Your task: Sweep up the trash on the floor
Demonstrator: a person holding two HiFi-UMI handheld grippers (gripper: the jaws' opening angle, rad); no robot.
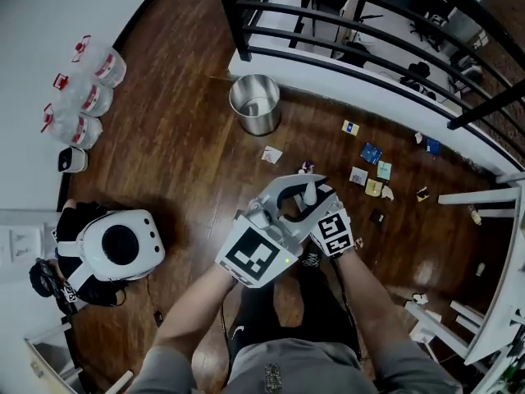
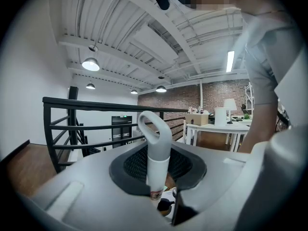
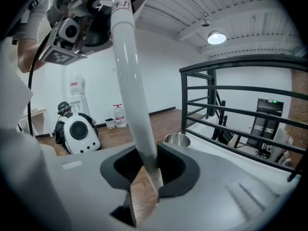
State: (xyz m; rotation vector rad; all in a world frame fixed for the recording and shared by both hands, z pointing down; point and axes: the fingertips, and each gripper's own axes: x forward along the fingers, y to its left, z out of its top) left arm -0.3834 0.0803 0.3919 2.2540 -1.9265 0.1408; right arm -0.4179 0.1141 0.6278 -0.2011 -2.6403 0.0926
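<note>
Both grippers hold one long white handle (image 3: 132,95) with a grey loop at its top end (image 2: 150,129). In the head view my left gripper (image 1: 289,197) is shut on the handle near the loop (image 1: 310,194). My right gripper (image 1: 316,212) is shut on it just below. In the left gripper view the left gripper (image 2: 156,191) clamps the shaft under the loop. In the right gripper view the right gripper (image 3: 147,177) pinches the shaft, and the left gripper (image 3: 72,30) shows higher up. The tool's lower end is hidden. Several scraps of trash (image 1: 371,153) lie on the wood floor ahead to the right, and one scrap (image 1: 271,154) lies near the bin.
A steel bin (image 1: 256,103) stands ahead by the black railing (image 1: 353,39). Water jugs (image 1: 86,97) line the left wall. A white pet-carrier backpack (image 1: 119,246) sits at the left. White furniture legs (image 1: 459,318) stand at the right. The bin (image 3: 176,139) also shows in the right gripper view.
</note>
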